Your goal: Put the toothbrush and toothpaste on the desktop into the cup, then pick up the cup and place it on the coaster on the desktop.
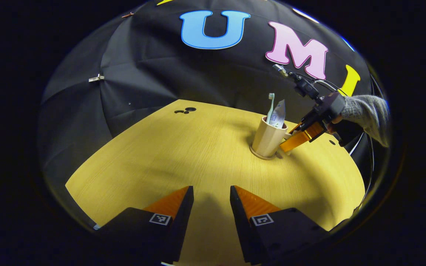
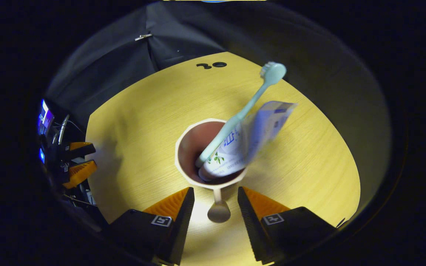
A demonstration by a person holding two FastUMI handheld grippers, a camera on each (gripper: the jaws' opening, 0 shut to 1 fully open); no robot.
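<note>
A beige cup point(image 1: 267, 138) stands upright on a round coaster point(image 1: 256, 152) on the wooden desktop, right of centre. Out of it stick a pale green toothbrush point(image 1: 270, 107) and a white toothpaste tube point(image 1: 279, 114). From above, the cup point(image 2: 187, 147) holds the toothbrush point(image 2: 250, 101) and the toothpaste point(image 2: 250, 136) leaning to the right. The cup's handle point(image 2: 218, 208) lies between the fingers of my right gripper point(image 2: 215, 197), which is open and not pressing on it. That right gripper point(image 1: 288, 139) sits at the cup's right side. My left gripper point(image 1: 212, 195) stays open over bare desktop near the front edge.
The round wooden desktop point(image 1: 183, 155) has dark holes point(image 1: 187, 109) at its far edge. A hand in a grey sleeve point(image 1: 368, 111) holds the right gripper. The left gripper point(image 2: 87, 160) shows at the table's left edge, by some lit screens point(image 2: 44, 118).
</note>
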